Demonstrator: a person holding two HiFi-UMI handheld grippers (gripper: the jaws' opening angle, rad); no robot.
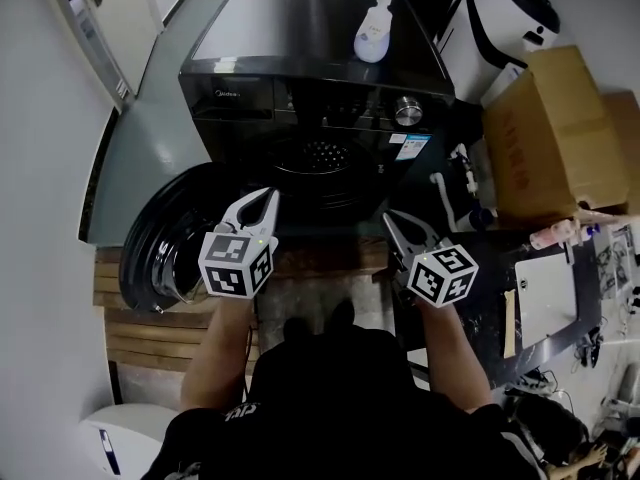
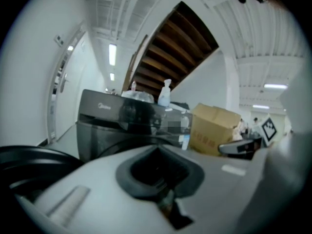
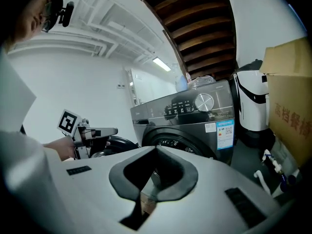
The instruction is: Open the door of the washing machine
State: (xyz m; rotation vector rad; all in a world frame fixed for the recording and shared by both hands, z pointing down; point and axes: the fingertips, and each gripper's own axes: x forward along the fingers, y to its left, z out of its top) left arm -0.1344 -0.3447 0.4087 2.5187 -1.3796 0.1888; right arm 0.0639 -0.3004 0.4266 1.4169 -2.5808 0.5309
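Observation:
The dark washing machine [image 1: 310, 78] stands ahead of me, and its round door [image 1: 165, 238] hangs swung wide open to the left. That leaves the drum opening [image 1: 325, 163] bare. My left gripper [image 1: 268, 196] is shut and empty, held in front of the opening beside the door's inner rim. My right gripper [image 1: 390, 218] is also shut and empty, just right of the opening and below the control knob [image 1: 407, 111]. In the right gripper view the machine front [image 3: 195, 111] and the left gripper [image 3: 97, 133] both show. Neither gripper touches the machine.
A white spray bottle [image 1: 373, 28] stands on top of the machine. A cardboard box [image 1: 550, 133] and a white appliance [image 1: 510, 13] crowd the right side, with a white hose [image 1: 445, 188] by the machine's corner. Wooden planks [image 1: 130, 318] lie under the open door.

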